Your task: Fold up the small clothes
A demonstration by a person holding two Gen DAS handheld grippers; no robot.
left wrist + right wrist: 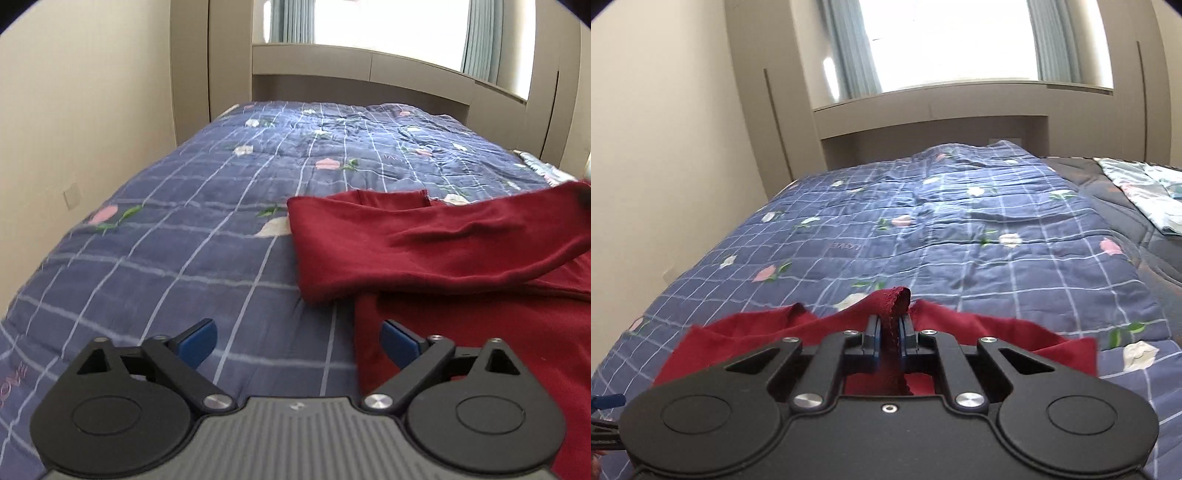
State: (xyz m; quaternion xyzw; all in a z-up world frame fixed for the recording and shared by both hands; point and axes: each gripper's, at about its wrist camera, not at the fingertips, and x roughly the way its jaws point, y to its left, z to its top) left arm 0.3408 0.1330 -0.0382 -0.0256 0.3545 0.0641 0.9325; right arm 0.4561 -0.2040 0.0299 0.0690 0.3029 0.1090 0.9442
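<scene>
The dark red knit garment [443,251] lies on the blue quilted bedspread with a white grid and pink and white flowers [184,221], ahead and to the right of the left gripper [299,339]. That gripper's two blue-tipped fingers [197,341] stand wide apart with nothing between them. Its right finger is over the near edge of the red cloth, while its left finger is over bare quilt. Further ahead, a folded-over band of the garment runs across from just right of the gripper's midline to the right edge of the view, where it rises off the bed.

The right gripper [889,332] has its jaws closed tight on a narrow scalloped hem of the same dark red garment [894,310], which sticks up in a small loop just past the fingertips. The rest of the fabric spreads out to both sides directly beneath and ahead of this gripper, lifted somewhat off the quilt [923,229].

Far ahead to the right of the right gripper, a pale blue floral cloth [1145,192] lies on a darker cover beside the quilt.
</scene>
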